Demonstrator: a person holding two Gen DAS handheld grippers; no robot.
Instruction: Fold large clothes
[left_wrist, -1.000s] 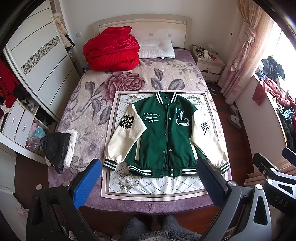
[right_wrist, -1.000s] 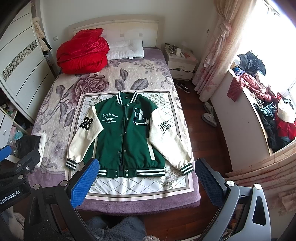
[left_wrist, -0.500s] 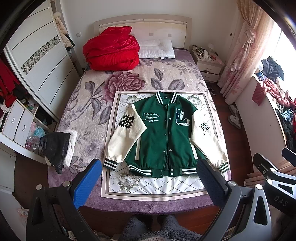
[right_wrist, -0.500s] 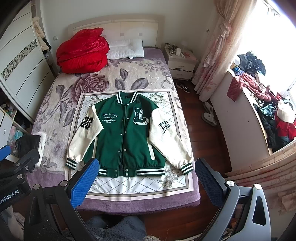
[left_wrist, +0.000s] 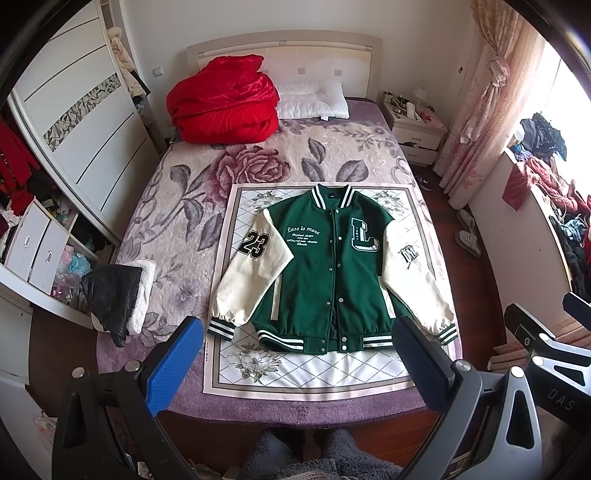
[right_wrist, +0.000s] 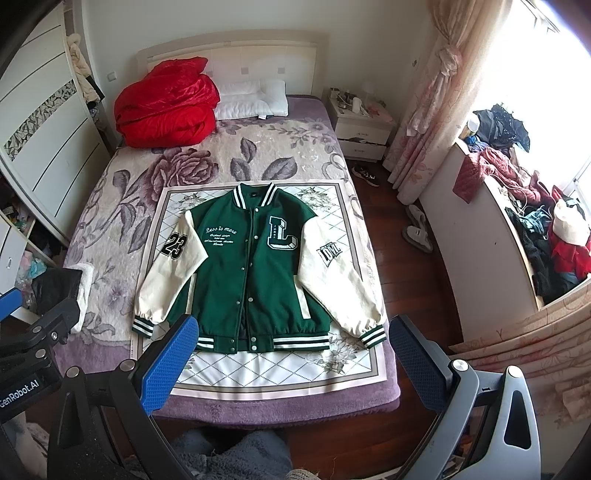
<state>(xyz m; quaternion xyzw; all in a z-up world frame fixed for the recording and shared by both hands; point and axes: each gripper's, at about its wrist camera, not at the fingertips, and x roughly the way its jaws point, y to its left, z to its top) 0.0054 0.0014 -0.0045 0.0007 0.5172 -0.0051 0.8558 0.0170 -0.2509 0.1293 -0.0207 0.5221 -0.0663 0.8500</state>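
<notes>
1. Currently the varsity jacket (left_wrist: 328, 273) lies front-up and snapped shut on a patterned mat (left_wrist: 306, 373) spread over the bed (left_wrist: 155, 229). It sits ahead of and below both sets of jaws, well apart from them. Presumably the mat marks a clean, flat folding area.
2. Left gripper (left_wrist: 299, 365): jaws spread wide, nothing between the blue pads. It hangs above the foot of the bed, with the jacket hem framed between its fingers.
3. Right gripper (right_wrist: 295, 363): likewise released and empty, held just beside the left one; the hem again shows between its jaws.
4. Both cream sleeves (right_wrist: 168, 275) angle outward and down, cuffs beyond the hem line to either side of the jaws. Judgement: laid out this way so that each sleeve can be taken separately and turned inward.
5. Judgement: folding not yet begun; the garment is fully spread, with no crease made.
6. Next likely need: descend to a cuff or shoulder edge. Thick body fabric and ribbed hem may resist a crisp fold.
7. Red quilt (left_wrist: 225, 99) lies far beyond the jaws, clear of the work.
</notes>
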